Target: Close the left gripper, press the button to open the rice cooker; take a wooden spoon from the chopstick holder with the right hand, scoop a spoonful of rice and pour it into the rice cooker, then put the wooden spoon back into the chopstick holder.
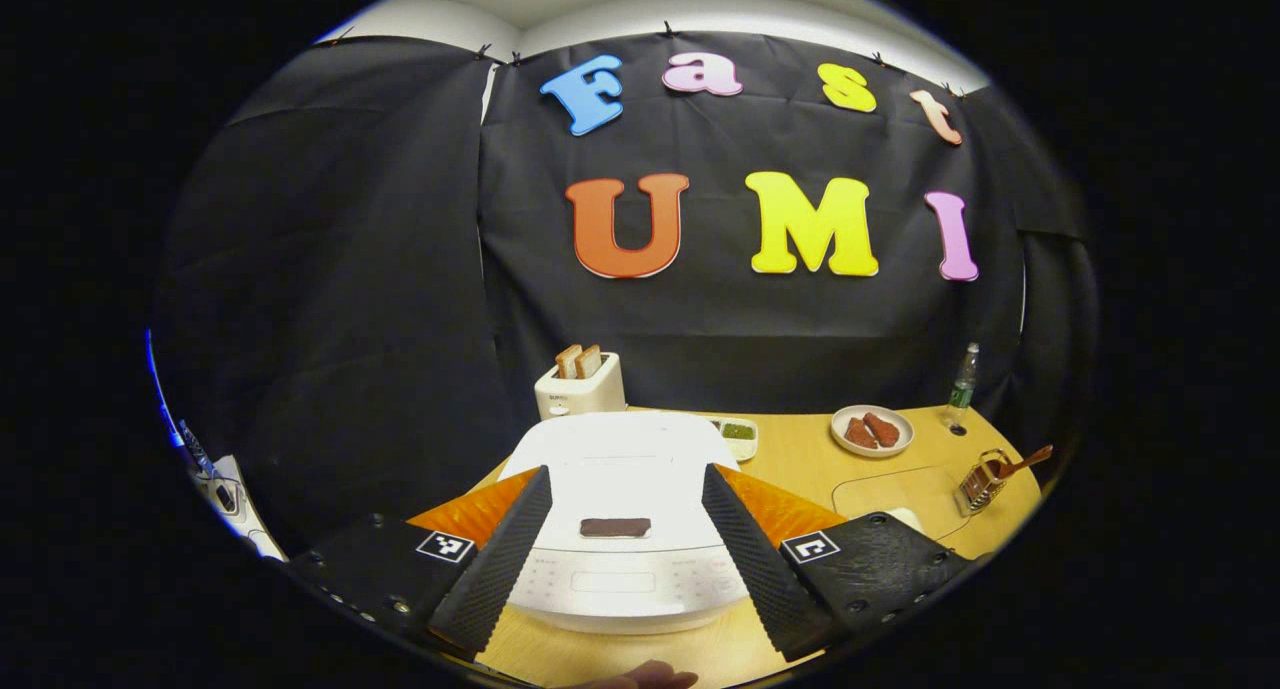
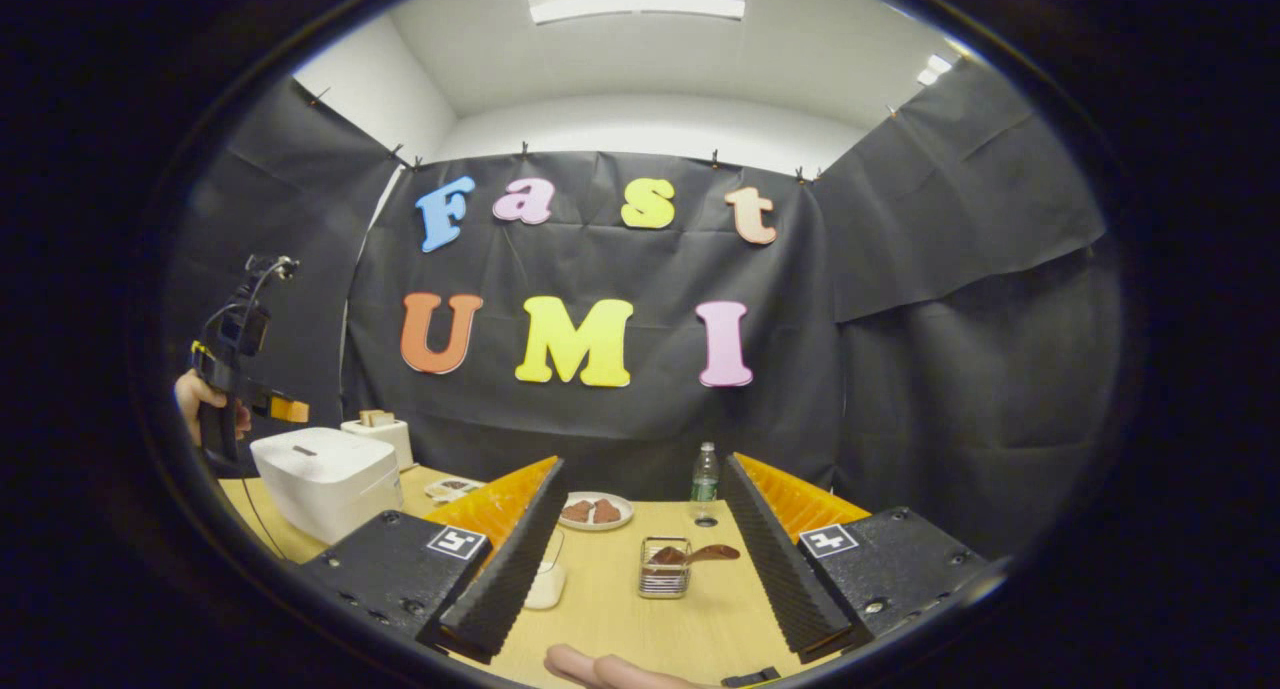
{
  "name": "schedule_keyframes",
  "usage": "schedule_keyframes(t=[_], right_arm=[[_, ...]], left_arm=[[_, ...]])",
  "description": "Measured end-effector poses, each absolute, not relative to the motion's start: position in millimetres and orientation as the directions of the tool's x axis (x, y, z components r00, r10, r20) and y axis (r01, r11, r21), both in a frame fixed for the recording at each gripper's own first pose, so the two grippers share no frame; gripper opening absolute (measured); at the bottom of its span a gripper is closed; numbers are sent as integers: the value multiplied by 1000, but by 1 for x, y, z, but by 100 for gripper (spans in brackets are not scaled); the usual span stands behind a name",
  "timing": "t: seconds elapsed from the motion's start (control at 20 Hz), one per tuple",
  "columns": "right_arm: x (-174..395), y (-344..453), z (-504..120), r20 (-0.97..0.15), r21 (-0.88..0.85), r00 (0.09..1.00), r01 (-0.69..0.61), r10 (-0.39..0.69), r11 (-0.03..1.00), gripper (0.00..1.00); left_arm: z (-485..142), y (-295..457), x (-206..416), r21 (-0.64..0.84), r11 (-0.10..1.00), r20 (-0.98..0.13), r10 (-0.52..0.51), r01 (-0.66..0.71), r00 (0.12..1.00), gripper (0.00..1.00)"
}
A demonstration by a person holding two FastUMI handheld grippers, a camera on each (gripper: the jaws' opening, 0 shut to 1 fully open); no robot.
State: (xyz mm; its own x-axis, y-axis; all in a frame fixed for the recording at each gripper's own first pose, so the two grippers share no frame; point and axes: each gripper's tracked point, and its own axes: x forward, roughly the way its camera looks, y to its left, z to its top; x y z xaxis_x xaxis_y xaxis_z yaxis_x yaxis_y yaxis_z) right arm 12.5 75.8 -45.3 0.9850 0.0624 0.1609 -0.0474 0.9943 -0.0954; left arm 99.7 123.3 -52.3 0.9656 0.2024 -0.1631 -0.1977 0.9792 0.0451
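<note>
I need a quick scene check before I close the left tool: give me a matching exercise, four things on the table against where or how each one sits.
Things:
1. rice cooker
2. wooden spoon
3. bread slices
4. bottle

States:
A. standing upright near the back wall
B. lid down, lined up between the open fingers of the left tool
C. sticking up out of the toaster
D. resting in the chopstick holder, ahead of the open right tool

Pairs: 1-B, 2-D, 3-C, 4-A
</note>
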Motion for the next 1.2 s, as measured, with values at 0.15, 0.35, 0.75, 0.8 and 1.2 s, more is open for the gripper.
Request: schedule_keyframes(t=[0.15, 0.35, 0.75, 0.8, 1.2], right_arm=[[14, 77, -35, 147, -79, 988, -40, 52, 996, 98], [18, 78, -21, 117, -10, 993, -33, 34, 999, 98], [10, 86, 0, 124, -48, 992, -31, 37, 998, 98], [9, 87, 0, 125, -52, 991, -30, 36, 998, 98], [-9, 85, -19, 64, -26, 994, -86, 87, 996, 98]], left_arm=[[-23, 104, 81, 49, 981, -77, 188, -185, 979, 96], [-5, 76, 57, 65, 985, -48, 163, -160, 985, 96], [1, 37, 10, 42, 989, 19, 140, -141, 990, 96], [2, 33, 4, 43, 989, 28, 139, -140, 990, 96], [-16, -8, -30, 65, 996, 91, 60, -66, 994, 96]])
